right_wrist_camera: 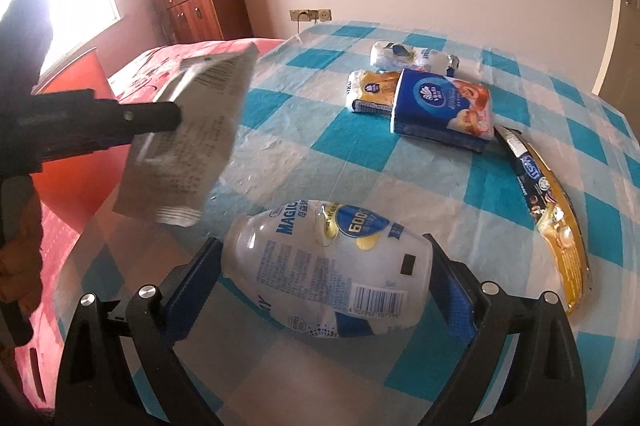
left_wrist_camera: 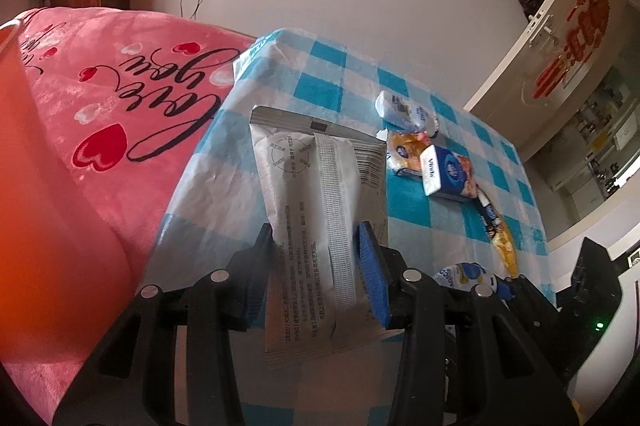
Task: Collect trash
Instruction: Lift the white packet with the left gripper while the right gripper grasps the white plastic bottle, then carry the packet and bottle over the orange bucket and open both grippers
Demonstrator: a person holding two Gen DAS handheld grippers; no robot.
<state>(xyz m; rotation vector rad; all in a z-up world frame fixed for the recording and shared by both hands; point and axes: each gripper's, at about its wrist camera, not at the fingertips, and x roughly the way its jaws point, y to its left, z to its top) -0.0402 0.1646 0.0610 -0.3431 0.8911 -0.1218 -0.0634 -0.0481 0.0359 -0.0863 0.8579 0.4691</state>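
Bottle (right_wrist_camera: 324,270) lies on the table (right_wrist_camera: 360,154) crosswise between my right gripper (right_wrist_camera: 324,278) jaws, neck left, pads beside both ends though I cannot tell if they press; my left gripper (left_wrist_camera: 320,266) clamps a grey packet (left_wrist_camera: 320,210) aloft.

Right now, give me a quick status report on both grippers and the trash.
Left gripper shut on silver wrapper, lifted off table. Right gripper around plastic bottle, grip unclear. Tissue packs and gold wrapper remain.
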